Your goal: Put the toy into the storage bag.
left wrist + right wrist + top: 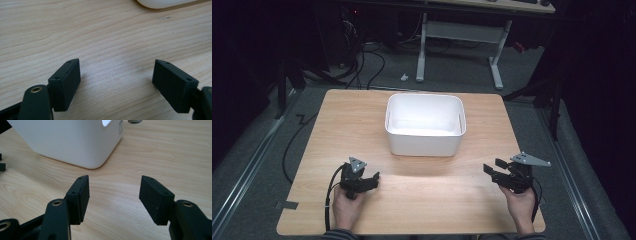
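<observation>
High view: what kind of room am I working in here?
Probably a lab or workshop recording station: a light wooden table bearing a white plastic tub, loose black cables on grey carpet, and a white-legged height-adjustable desk behind, with dark surroundings.

No readable text, label, brand, number or sign anywhere: none on the white tub ahead of each claw, none on the wooden bench beneath.
</observation>
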`<action>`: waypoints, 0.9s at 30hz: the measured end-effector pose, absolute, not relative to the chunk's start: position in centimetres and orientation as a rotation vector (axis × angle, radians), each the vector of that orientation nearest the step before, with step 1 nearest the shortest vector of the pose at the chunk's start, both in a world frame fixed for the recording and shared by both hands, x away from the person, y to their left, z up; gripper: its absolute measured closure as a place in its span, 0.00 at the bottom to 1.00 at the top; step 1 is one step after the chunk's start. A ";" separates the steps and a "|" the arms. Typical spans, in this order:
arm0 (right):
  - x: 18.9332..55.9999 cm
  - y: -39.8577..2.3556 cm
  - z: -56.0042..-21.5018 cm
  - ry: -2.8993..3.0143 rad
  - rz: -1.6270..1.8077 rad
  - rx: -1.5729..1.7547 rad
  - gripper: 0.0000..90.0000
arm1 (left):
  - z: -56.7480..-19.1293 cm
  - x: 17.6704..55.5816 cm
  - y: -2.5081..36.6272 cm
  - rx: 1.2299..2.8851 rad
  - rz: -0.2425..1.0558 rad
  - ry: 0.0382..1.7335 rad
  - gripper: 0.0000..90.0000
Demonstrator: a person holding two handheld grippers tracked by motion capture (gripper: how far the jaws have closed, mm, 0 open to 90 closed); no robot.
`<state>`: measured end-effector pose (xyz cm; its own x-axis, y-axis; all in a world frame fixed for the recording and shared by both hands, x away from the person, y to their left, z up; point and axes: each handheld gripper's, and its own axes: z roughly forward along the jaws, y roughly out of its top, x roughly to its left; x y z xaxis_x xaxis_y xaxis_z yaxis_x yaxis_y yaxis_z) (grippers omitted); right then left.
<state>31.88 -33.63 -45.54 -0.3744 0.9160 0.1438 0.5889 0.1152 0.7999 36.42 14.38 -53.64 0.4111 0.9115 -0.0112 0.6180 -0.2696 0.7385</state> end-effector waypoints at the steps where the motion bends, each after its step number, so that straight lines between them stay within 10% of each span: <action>1: 31.9 -33.6 -45.6 2.013 1.150 1.466 0.46 | -53.6 36.4 14.4 1.995 0.558 1.296 0.25; 27: 33.4 -33.8 -49.3 2.000 1.059 1.563 0.46 | -53.6 36.4 14.4 1.996 0.559 1.297 0.25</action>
